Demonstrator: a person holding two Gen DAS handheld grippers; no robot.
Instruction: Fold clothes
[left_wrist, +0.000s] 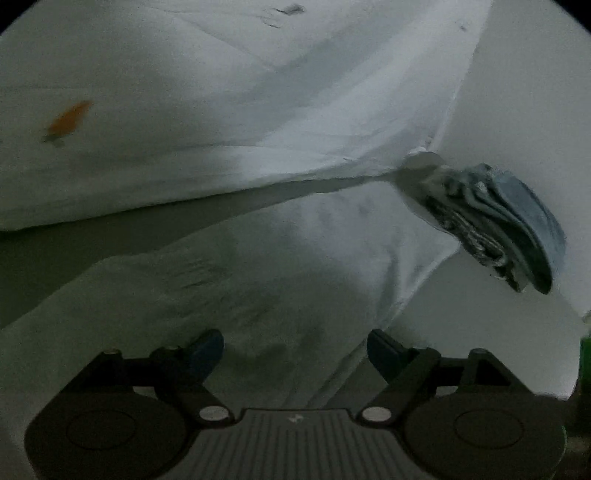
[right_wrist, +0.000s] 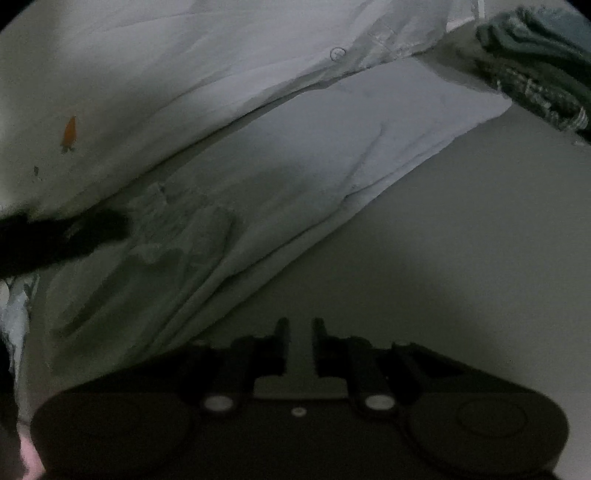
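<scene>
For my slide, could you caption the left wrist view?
Open left gripper over a white shirt, folded clothes beyond.

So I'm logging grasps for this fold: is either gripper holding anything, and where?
Nothing is held. The left gripper is open above the white shirt; the right gripper, nearly shut, has only bare table between its fingers.

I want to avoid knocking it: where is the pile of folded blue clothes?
The folded blue clothes lie at the right of the left wrist view, touching the white shirt's right corner; in the right wrist view they sit top right.
</scene>
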